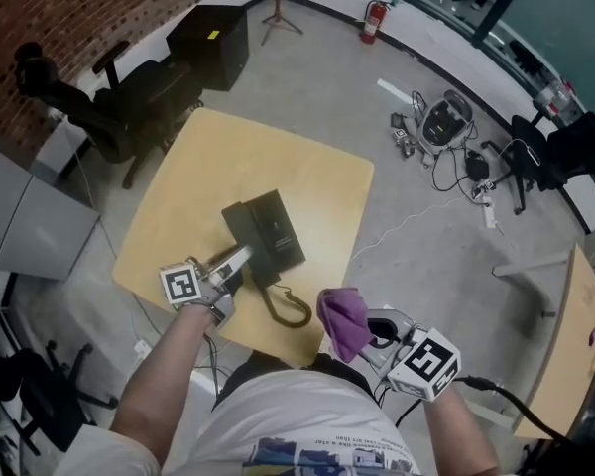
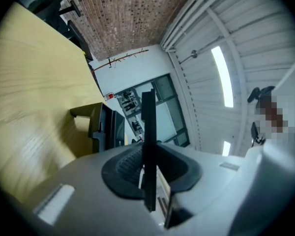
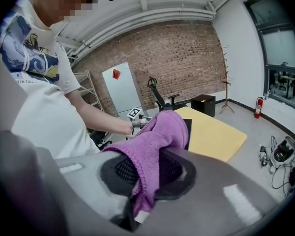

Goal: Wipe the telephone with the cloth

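Your right claw [image 3: 147, 181] is clamped on the purple cloth [image 1: 342, 320], off the desk [image 1: 307, 177], nearer you than the telephone [image 1: 273, 228]. Lay it flat on the telephone's top and sweep. Your left claw [image 1: 236, 263], closed on a thin dark piece [image 2: 148, 146] at the telephone's near-left corner, and the coiled cord [image 1: 290, 310] crowd the approach.

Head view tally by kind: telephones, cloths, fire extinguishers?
telephone: 1
cloth: 1
fire extinguisher: 1
Total: 3
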Available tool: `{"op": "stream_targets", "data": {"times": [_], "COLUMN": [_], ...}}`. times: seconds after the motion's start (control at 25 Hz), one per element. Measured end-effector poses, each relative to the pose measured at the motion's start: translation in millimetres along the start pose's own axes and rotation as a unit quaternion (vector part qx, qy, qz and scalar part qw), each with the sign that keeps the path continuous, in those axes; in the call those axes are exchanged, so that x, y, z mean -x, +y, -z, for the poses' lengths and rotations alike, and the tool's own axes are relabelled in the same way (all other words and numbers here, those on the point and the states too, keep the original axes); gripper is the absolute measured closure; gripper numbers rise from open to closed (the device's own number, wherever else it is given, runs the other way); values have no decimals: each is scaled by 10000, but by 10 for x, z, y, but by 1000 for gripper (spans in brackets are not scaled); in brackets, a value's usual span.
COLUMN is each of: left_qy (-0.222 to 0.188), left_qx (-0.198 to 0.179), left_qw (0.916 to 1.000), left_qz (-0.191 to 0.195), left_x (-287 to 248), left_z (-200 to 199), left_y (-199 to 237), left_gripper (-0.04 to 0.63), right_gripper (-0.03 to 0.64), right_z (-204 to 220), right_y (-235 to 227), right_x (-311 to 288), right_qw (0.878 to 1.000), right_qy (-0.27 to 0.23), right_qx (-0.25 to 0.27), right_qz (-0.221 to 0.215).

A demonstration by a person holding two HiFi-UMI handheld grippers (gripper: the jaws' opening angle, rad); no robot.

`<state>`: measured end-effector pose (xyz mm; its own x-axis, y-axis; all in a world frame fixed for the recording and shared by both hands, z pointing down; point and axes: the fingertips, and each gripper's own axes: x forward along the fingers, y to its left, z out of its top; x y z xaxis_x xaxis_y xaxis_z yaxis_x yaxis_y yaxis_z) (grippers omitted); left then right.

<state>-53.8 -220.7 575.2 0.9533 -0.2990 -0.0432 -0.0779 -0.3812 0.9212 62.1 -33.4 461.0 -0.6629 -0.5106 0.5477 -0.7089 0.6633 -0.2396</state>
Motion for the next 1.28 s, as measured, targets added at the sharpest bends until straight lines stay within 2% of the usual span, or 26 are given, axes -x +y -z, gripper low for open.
{"op": "stream_targets", "data": {"times": [0.2, 0.32, 0.44, 1.04, 1.28], "left_qy": [185, 203, 228, 393, 421], "left_qx": [-269, -89, -196, 72, -17], "left_qw": [9992, 9994, 9992, 9973, 9960], "left_qz": [-233, -264, -269, -609, -792], "left_x": [-25, -47, -99, -162, -162], "left_z": [6, 80, 112, 224, 214], "left_y": [295, 388, 453, 686, 687], "left_gripper": [514, 514, 514, 514, 512], "right_gripper": [574, 574, 574, 574, 574], "right_z": [-36, -29, -10, -25, -17], "right_y": [27, 34, 47, 68, 54], "right_x": [-31, -42, -31, -64, -91], "right_qw": [9996, 9992, 9990, 9988, 9988], "right_qy": [41, 89, 155, 191, 146], "right_qx": [-117, -151, -172, -296, -329], "right_qz": [240, 352, 381, 342, 323]}}
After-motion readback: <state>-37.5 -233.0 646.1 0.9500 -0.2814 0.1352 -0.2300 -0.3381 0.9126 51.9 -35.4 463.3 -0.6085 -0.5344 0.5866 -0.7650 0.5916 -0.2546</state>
